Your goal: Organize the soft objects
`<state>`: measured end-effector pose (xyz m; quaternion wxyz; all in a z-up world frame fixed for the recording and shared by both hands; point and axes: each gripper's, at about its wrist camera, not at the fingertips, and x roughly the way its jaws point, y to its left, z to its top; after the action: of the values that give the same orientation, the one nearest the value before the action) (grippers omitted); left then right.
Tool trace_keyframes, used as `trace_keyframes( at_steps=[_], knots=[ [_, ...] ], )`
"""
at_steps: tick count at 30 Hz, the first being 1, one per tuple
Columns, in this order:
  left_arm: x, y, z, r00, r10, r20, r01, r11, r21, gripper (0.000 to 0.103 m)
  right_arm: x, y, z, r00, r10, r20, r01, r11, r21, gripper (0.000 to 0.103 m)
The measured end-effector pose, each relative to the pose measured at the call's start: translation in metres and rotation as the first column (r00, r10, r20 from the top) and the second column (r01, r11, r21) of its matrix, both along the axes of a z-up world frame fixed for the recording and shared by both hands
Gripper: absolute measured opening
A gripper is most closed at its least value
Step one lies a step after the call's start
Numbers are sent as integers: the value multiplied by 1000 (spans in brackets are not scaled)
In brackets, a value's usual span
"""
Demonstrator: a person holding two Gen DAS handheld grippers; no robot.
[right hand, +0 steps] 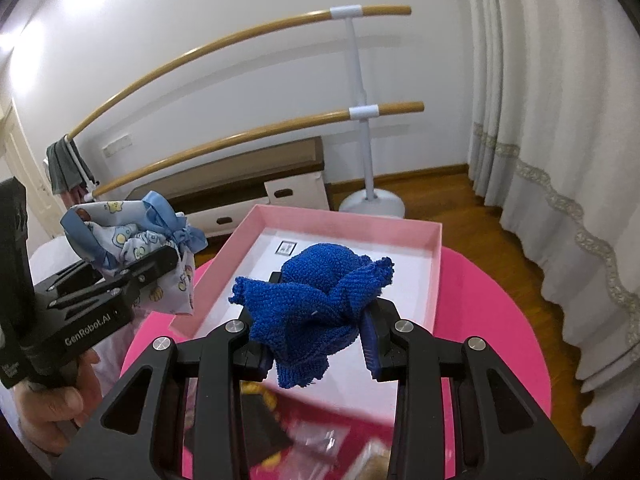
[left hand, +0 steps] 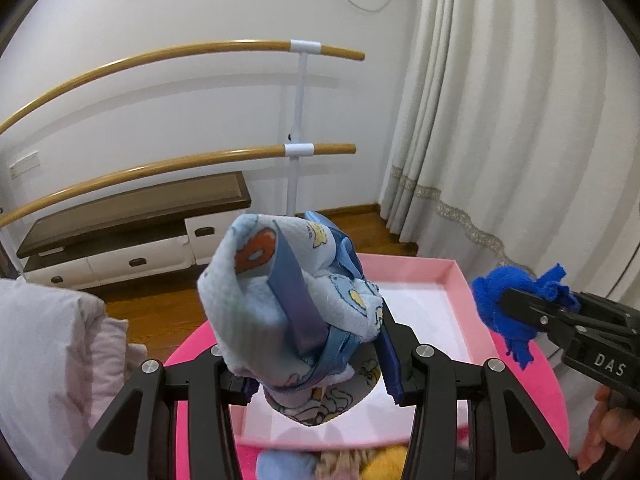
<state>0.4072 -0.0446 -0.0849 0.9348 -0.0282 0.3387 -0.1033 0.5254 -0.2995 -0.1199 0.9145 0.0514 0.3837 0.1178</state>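
On my left wrist camera, the left gripper has its jaws partly closed on a pale blue printed cloth bundle with a satin ribbon; the bundle stands up out of the fingers toward 12 o'clock, above the pink box. At 3 o'clock in that view the right gripper pokes in, pinching a blue knitted cloth.

My right wrist camera gives the fuller picture of that one: the right gripper's jaws are nearly together, clamped on the bunched blue cloth, which hangs over the white floor of the open box. Only here do I see the box's far wall complete, a small printed label inside it at 11 o'clock of the cloth, and the hand holding the left gripper at 8 o'clock. The box sits on a round pink table.

The left view alone shows a pale pillow at 9 o'clock.
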Motion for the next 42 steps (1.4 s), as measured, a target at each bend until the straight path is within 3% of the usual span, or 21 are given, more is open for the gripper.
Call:
trace_keyframes(
  at_steps=[7,18,21,23,26,27,29,31,33,42],
  knots=[
    [109,-31,-24,994,-23,-104,25,1000,19,44,63,-13,-34,995,-17,-103,20,1000,22,32],
    [241,-77,-52,968,-52,-247,69,996,62,46,110,-16,-83,977,-26,-211,30,999,15,32],
    [260,-86,-60,959,-53,-277,80,993,87,50,115,-17,-92,972,-29,-233,34,999,15,32],
    [273,-90,-63,958,-34,-285,67,992,105,62,117,-18,-98,968,-31,-247,36,999,16,34],
    [278,-93,-59,967,-11,-254,42,992,118,84,117,-21,-101,966,-43,-254,50,999,19,45],
    [277,-95,-57,971,-7,-239,37,992,123,86,116,-22,-101,968,-43,-249,52,998,28,47],
    [282,-94,-52,977,9,-214,20,991,135,94,113,-25,-98,970,-62,-237,69,997,20,69],
    [290,-92,-46,980,29,-196,-3,991,134,101,110,-28,-94,972,-69,-225,77,997,25,82],
    [288,-90,-43,983,39,-177,-16,992,129,102,108,-32,-91,972,-84,-220,94,995,35,101],
    [264,-83,-14,997,68,-49,-61,991,122,102,75,-37,-50,984,-125,-123,133,989,61,103]
  ],
)
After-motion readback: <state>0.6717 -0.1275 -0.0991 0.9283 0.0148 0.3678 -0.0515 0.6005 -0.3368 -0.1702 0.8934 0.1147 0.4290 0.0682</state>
